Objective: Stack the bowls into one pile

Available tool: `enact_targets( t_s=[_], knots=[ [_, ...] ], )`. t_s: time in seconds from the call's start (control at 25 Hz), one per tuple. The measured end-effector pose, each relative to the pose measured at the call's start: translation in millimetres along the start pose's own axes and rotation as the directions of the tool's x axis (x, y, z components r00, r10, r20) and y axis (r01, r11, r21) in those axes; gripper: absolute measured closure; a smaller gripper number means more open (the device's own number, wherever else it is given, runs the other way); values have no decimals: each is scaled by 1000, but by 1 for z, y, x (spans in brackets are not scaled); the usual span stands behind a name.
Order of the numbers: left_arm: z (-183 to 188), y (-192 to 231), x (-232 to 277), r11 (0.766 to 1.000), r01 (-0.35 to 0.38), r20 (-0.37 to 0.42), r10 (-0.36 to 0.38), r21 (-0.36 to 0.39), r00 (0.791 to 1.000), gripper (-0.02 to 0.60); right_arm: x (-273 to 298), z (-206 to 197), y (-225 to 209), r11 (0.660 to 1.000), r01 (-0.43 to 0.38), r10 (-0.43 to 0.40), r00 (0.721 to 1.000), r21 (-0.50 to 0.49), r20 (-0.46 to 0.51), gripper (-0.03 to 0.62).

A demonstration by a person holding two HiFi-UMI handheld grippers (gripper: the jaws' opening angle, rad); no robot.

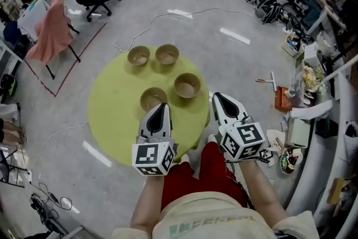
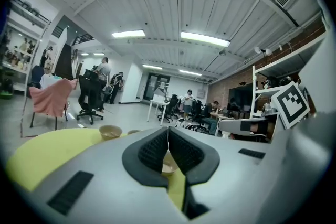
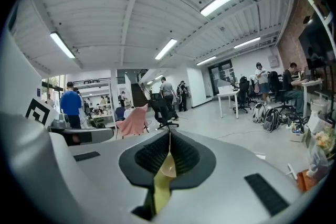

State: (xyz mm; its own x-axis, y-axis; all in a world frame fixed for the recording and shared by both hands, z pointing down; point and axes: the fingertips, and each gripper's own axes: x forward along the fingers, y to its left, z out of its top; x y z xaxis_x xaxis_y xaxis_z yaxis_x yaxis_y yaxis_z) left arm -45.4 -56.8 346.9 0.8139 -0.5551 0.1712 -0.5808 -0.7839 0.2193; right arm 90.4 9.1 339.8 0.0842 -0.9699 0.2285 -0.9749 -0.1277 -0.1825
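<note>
The left hand-held gripper (image 2: 168, 131) has its jaws pressed together at the tips with nothing between them. The right hand-held gripper (image 3: 169, 135) is likewise closed and empty. Both are held over the near edge of the round yellow-green bench (image 1: 112, 115).

Four bowls stand upright and apart on the bench, none stacked. They are round and light tan, with darker insides.
- The nearest bowl (image 1: 152, 99) lies just ahead of the left jaw tips.
- A second bowl (image 1: 187, 85) sits to its right.
- The far left bowl (image 1: 139, 56) and far right bowl (image 1: 167, 54) sit side by side near the far edge.

Only the head view shows all four. The left gripper view shows one off to the left and a sliver of another through the slot below its jaws. The right gripper view gives only a sliver of bowl and yellow bench through its slot.
</note>
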Motion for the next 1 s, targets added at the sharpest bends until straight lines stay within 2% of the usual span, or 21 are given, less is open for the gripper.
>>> enact_targets(
  t_s=[0.32, 0.64, 0.84, 1.0],
  knots=[
    [-12, 6, 38, 990, -136, -35, 135, -39, 990, 557, 39, -2, -39, 995, -105, 105, 992, 2, -66, 557],
    [-18, 11, 81, 957, -263, -24, 262, -119, 965, 557, 90, -4, -77, 976, -218, 215, 964, -1, -155, 558],
    [-25, 9, 98, 931, -341, -42, 338, -130, 940, 557, 113, -14, -91, 947, -320, 316, 923, 19, -219, 559],
    [-33, 11, 108, 914, -376, -77, 368, -151, 927, 557, 129, -29, -94, 933, -359, 345, 894, 6, -285, 557]
  ],
)
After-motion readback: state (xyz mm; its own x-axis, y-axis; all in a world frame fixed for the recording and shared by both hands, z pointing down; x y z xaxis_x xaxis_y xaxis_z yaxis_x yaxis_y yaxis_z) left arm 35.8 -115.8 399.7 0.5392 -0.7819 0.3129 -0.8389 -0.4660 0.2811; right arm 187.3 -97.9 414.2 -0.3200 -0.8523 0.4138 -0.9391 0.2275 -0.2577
